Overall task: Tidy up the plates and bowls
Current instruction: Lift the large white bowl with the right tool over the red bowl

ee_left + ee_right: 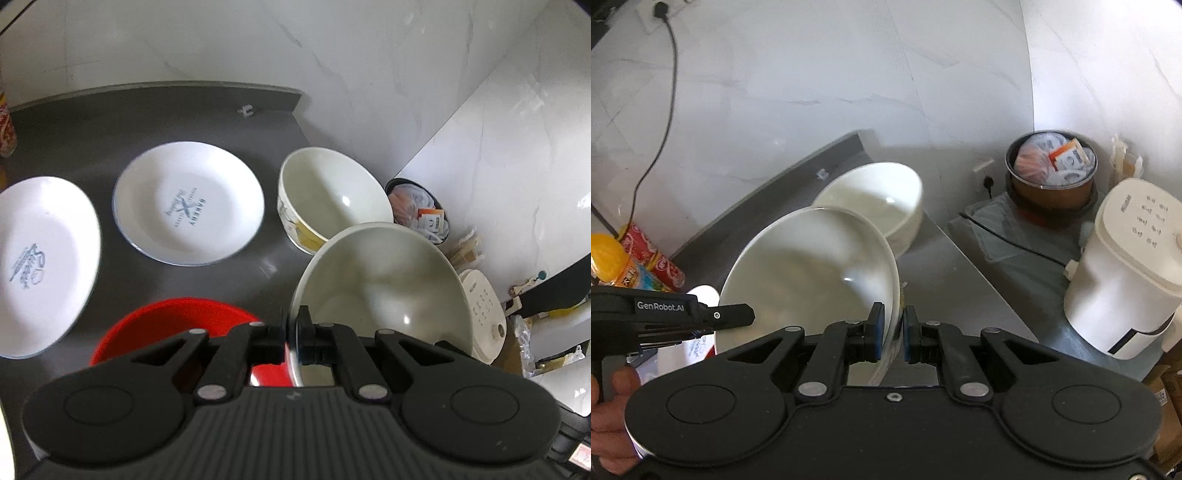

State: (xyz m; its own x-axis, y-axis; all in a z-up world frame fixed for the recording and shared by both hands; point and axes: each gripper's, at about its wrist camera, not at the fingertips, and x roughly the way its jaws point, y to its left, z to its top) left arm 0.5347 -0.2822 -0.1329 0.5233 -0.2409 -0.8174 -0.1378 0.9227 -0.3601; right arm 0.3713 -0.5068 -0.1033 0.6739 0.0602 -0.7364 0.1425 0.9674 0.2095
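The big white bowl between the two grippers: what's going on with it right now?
A person is holding one large white bowl with both handheld grippers. The left gripper is clamped on its near rim, and the right gripper pinches the rim on the other side. The bowl hangs tilted above the grey counter, just in front of a second bowl. Two white plates and a red bowl lie on the counter to the left.

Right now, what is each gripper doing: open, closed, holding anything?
Left gripper: closed on the near rim of the cream bowl.
Right gripper: fingers closed on the same bowl's rim.
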